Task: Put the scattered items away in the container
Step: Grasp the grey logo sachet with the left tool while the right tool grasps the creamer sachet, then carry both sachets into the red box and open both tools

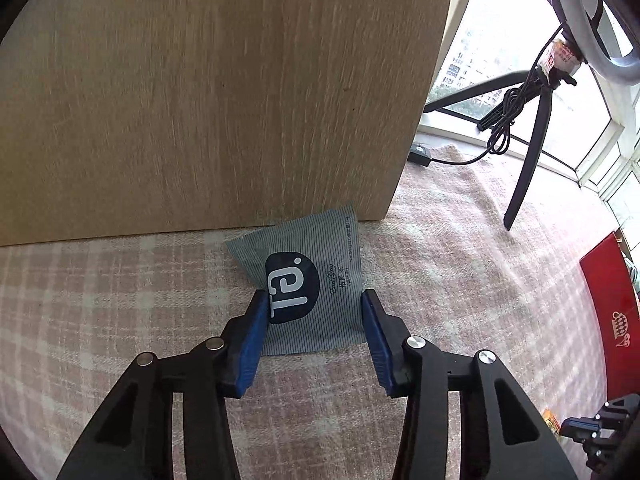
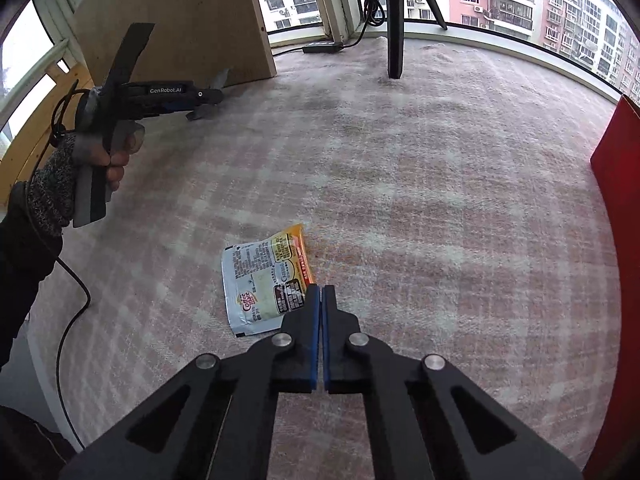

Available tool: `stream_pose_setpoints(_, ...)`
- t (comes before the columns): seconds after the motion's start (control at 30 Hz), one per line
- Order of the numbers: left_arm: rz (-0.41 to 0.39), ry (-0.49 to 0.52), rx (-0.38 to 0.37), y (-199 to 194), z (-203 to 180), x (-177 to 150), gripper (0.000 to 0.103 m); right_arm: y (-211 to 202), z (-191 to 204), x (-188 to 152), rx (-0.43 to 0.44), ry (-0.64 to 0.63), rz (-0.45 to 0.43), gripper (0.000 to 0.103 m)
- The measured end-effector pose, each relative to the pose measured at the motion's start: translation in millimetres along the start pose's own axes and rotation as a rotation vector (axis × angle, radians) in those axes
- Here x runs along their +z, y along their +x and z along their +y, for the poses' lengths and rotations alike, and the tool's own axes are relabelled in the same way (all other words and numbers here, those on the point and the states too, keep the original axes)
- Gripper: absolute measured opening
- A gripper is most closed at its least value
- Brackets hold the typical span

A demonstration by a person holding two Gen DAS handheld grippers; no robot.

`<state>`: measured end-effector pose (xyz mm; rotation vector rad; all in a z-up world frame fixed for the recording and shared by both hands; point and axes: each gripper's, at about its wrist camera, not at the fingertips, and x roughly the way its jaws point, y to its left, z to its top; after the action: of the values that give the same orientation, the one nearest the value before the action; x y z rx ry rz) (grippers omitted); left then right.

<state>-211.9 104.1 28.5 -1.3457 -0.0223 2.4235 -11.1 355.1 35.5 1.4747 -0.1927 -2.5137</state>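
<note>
Two packets are caught, but none is in the container yet.
Between the left gripper [image 1: 314, 300] jaws, about half open, sits the grey striped packet [image 1: 316, 280], squeezed at both sides, its far end by the wooden board [image 1: 224, 92]. Pressed together, the right gripper [image 2: 320, 292] jaws seem to pinch the Coffee-mate packet [image 2: 266, 284] by its corner, the rest lying left of them on the rug [image 2: 440, 184]. A red box [image 2: 616, 184], maybe the container, waits off to the right.

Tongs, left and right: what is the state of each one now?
Left tongs: closed on the grey striped packet.
Right tongs: closed at the Coffee-mate sachet edge; grip cannot be told.
</note>
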Motion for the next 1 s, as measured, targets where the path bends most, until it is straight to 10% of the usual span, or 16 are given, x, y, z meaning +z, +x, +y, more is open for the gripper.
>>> stream_pose_setpoints(1.0,-0.101,0.134,-0.116,-122.5,-52.3,-31.2,0.042,-116.3,22.1,13.1,0.007,-0.020,-0.260,0.000)
